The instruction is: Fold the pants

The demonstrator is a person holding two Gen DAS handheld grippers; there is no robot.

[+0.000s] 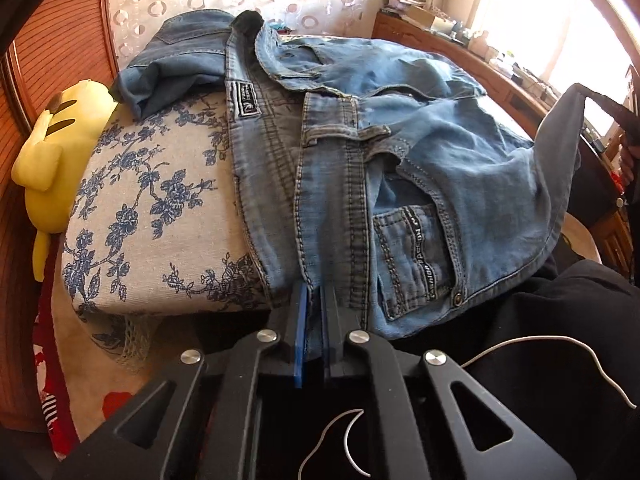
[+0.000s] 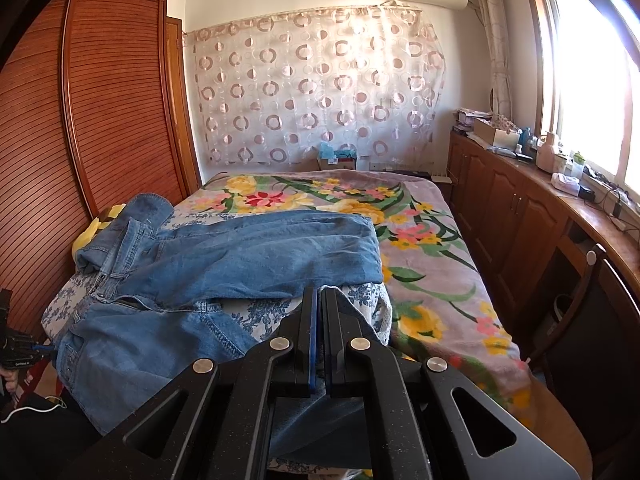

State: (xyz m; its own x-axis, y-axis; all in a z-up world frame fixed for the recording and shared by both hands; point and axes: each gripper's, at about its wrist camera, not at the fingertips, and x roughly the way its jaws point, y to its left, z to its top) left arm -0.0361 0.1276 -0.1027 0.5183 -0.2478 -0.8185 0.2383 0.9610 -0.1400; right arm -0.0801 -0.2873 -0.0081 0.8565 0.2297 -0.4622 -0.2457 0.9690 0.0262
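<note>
Light blue jeans lie across a cushion with a blue flower print. At the near edge, my left gripper is shut on a seam of the jeans, with denim pinched between its blue pads. A corner of the fabric is lifted at the right, where my right gripper holds it. In the right wrist view the jeans stretch one leg toward the right. My right gripper is shut with denim under its fingers, and the left gripper shows at the far left edge.
A yellow plush toy lies left of the cushion, against a wooden slatted wardrobe. A flowered blanket covers the bed beyond. Wooden cabinets with clutter run under the window, and a dark chair stands beside them. A white cable crosses dark clothing.
</note>
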